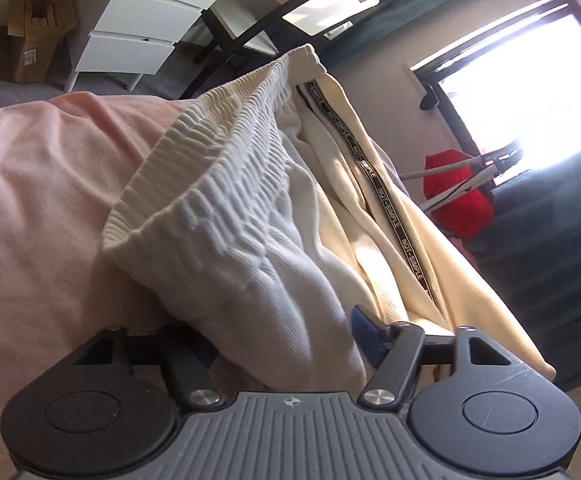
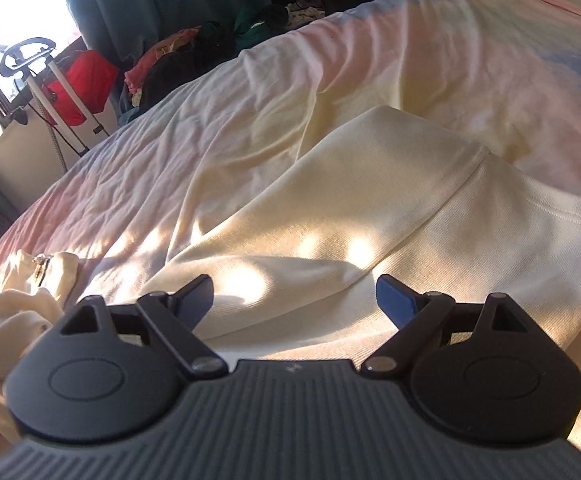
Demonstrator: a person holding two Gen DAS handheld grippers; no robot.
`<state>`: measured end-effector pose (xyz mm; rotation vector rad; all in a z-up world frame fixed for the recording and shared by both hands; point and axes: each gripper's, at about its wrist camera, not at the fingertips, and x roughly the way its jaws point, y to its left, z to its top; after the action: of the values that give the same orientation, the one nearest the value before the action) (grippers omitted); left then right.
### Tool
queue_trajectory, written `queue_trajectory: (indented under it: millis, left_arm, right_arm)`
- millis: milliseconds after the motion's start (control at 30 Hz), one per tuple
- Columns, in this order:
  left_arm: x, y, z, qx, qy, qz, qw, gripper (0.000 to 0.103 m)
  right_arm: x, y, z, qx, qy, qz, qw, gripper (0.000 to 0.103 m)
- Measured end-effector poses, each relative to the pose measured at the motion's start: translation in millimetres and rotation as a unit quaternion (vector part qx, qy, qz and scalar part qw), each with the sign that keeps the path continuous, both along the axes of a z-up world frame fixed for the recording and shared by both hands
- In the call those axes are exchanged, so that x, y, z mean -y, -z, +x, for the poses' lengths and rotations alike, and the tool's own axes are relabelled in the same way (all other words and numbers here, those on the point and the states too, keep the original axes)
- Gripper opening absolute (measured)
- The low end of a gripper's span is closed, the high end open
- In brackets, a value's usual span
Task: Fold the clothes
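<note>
A cream garment with a ribbed hem (image 1: 218, 168) and a black lettered tape (image 1: 374, 176) lies bunched on the pink bedding (image 1: 42, 184). My left gripper (image 1: 286, 340) has a thick fold of this garment filling the gap between its blue pads (image 1: 364, 328), which press on it; the left pad is mostly hidden by cloth. In the right wrist view a flat part of the cream garment (image 2: 330, 208) spreads over the pastel bed cover (image 2: 410, 60). My right gripper (image 2: 294, 292) hovers just above it, jaws wide apart, with nothing pinched. More cream cloth (image 2: 14, 312) is heaped at the lower left.
Beyond the bed stand white drawers (image 1: 146, 28), a cardboard box (image 1: 38, 28) and a black desk (image 1: 250, 36). A bright window (image 1: 530, 92), a red bag (image 2: 78, 84), a steamer stand (image 2: 30, 52) and a pile of clothes (image 2: 182, 56) line the bed's far side.
</note>
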<state>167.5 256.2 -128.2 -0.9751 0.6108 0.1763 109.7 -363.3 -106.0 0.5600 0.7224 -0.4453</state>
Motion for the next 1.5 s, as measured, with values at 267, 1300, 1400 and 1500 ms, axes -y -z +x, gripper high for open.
queue_trajectory:
  millis: [267, 1300, 1400, 1500]
  left_arm:
    - [-6, -47, -25, 0.083, -0.005, 0.065, 0.9944, 0.014]
    - [-94, -79, -154, -0.078, 0.055, 0.212, 0.9726, 0.057]
    - [-71, -99, -157, -0.055, 0.076, 0.254, 0.9627, 0.070]
    - [-38, -122, -159, -0.013, 0.094, 0.278, 0.9558, 0.074]
  right_arm:
    - [4, 21, 12, -0.045, 0.017, -0.018, 0.999, 0.090]
    - [59, 13, -1, 0.064, 0.058, 0.001, 0.996, 0.089]
    - [68, 13, 7, 0.068, 0.022, -0.059, 0.996, 0.089]
    - [78, 22, 4, 0.067, -0.011, -0.112, 0.991, 0.089]
